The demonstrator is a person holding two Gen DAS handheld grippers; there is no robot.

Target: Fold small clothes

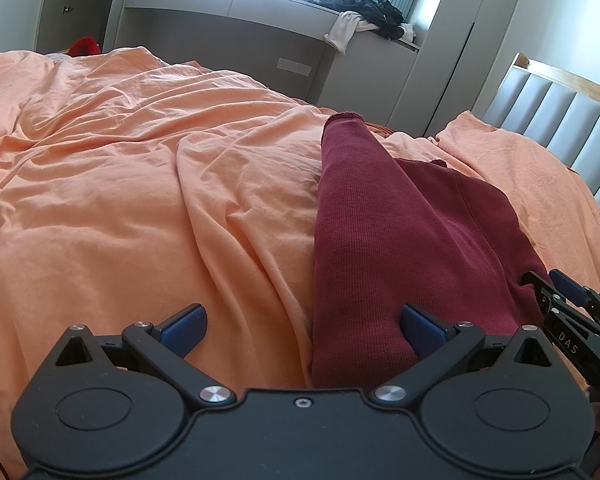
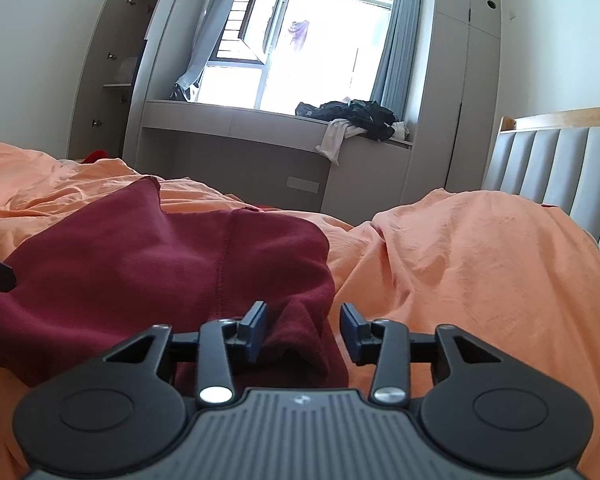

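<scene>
A dark red knit garment (image 1: 400,232) lies partly folded on the orange bedsheet (image 1: 140,184), stretching away from me. My left gripper (image 1: 302,330) is open, its jaws wide, over the garment's near left edge; the right blue pad (image 1: 422,326) rests on the cloth. My right gripper (image 2: 304,334) is open, its jaws around the garment's (image 2: 160,256) near right corner, a bunched fold between them. The right gripper also shows in the left wrist view (image 1: 568,312), at the garment's right edge.
A padded grey headboard (image 2: 560,168) stands on the right. A grey window bench (image 2: 260,128) with a pile of dark and white clothes (image 2: 356,120) runs behind the bed. A red item (image 1: 85,46) lies at the far left.
</scene>
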